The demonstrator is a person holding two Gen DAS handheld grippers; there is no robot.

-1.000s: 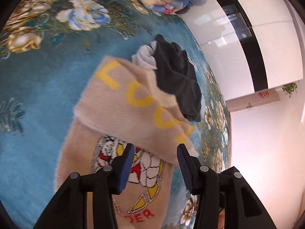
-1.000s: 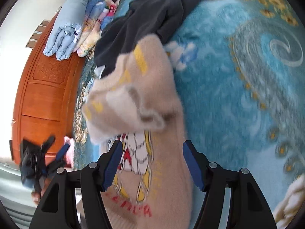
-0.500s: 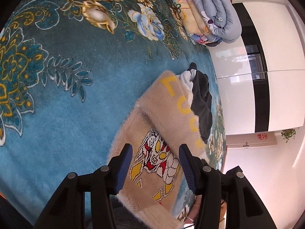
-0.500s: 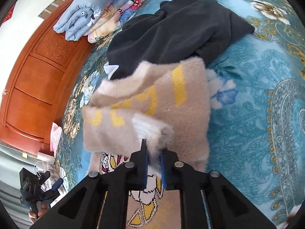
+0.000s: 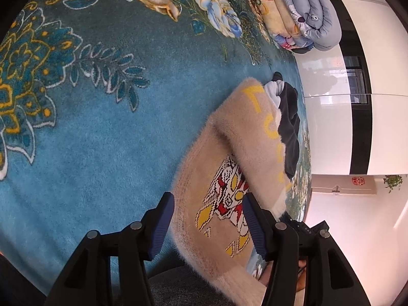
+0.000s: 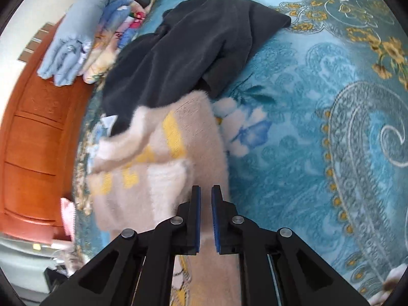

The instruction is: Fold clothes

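A fluffy beige sweater (image 5: pixel 221 168) with yellow letters and a red-yellow cartoon print lies on the blue floral bed cover (image 5: pixel 97 132), its top part folded over the body. My left gripper (image 5: pixel 207 219) is open and straddles the sweater's hem at the near bed edge. In the right wrist view the sweater (image 6: pixel 158 173) lies ahead with a pale sleeve folded across it. My right gripper (image 6: pixel 205 211) has its jaws nearly together with a thin gap over the fabric; I cannot tell whether any cloth is pinched.
A dark grey garment (image 6: pixel 193 51) lies bunched just beyond the sweater, also in the left wrist view (image 5: pixel 289 127). Folded quilts (image 5: pixel 301 12) are stacked at the far end of the bed. A wooden headboard (image 6: pixel 33 137) stands at the left.
The right gripper closed from wide open to nearly shut on the sweater's sleeve, and the sleeve now lies folded across the body. The left gripper drew back to the hem and stayed open.
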